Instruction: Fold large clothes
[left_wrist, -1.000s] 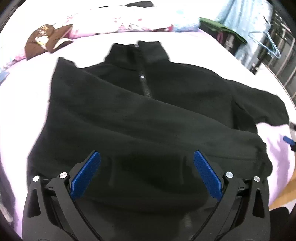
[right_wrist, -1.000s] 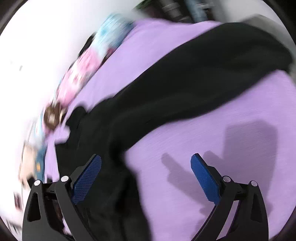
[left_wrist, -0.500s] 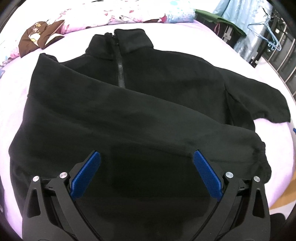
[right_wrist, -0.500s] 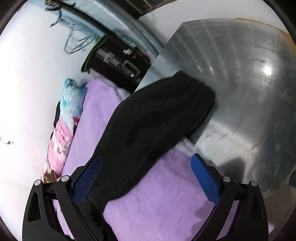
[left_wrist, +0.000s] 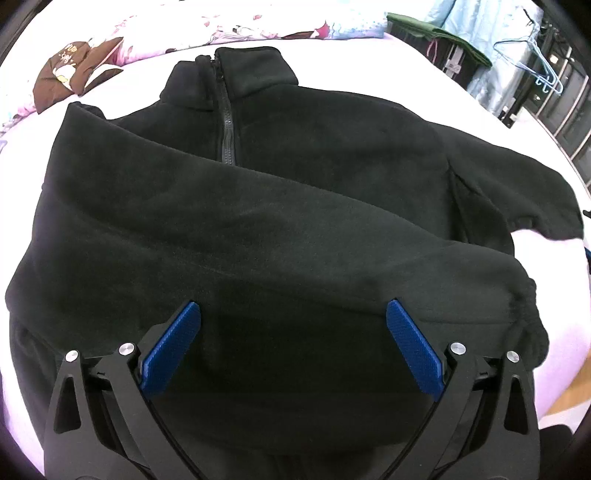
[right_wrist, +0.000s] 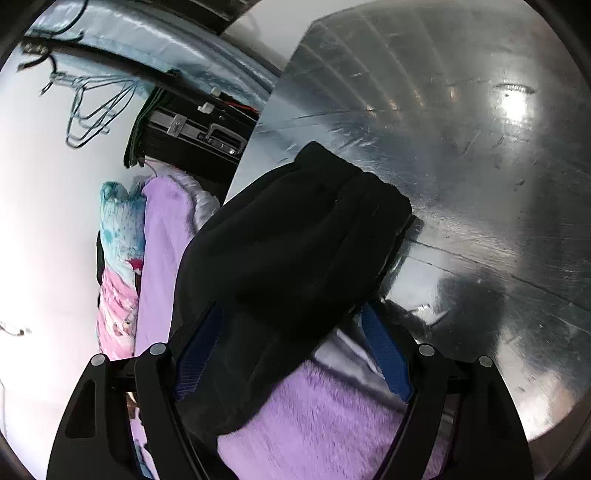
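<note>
While the left gripper (left_wrist: 293, 334) waits wide open and empty over the jacket (left_wrist: 280, 206), the right gripper (right_wrist: 291, 347), just closing around the sleeve (right_wrist: 295, 240), should bite near the cuff.

Bright light from overhead; bed (left_wrist: 388, 51) washes out near white in left view. Black fleece (left_wrist: 295, 221) swallows detail, folds barely readable. Right view: glare spot on shiny floor (right_wrist: 513, 103), dark shadow patch below it. Heavy fisheye bending + black vignette at corners. Slight blur on purple blanket (right_wrist: 314, 417).
</note>
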